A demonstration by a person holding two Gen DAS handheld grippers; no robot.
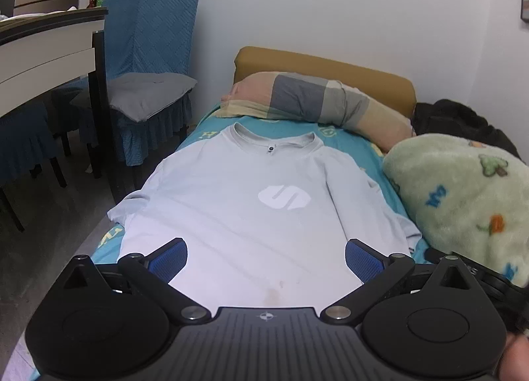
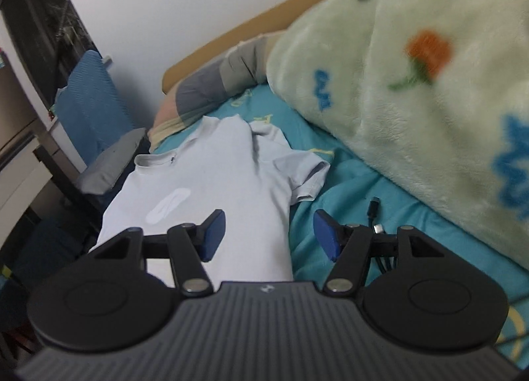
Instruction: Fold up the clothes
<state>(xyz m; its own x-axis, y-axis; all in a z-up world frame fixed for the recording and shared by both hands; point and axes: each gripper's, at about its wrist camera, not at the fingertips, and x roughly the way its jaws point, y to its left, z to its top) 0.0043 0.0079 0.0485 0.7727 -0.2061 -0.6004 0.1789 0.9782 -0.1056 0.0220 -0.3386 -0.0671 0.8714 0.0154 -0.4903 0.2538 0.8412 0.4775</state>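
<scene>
A pale grey T-shirt (image 1: 251,215) with a white logo lies face up on the teal bedsheet (image 1: 357,146), collar toward the pillow. My left gripper (image 1: 266,258) hovers over the shirt's lower middle, blue pads spread wide, nothing between them. In the right wrist view the same T-shirt (image 2: 211,182) lies left of centre, its right sleeve (image 2: 304,176) crumpled on the sheet. My right gripper (image 2: 269,235) stands open above the shirt's right edge, with no cloth between its pads.
A fluffy green blanket (image 1: 463,202) is heaped along the bed's right side. A patchwork pillow (image 1: 310,103) lies at the headboard. A black cable (image 2: 373,212) lies on the sheet near the right gripper. A blue-covered chair (image 1: 148,76) and a table stand left of the bed.
</scene>
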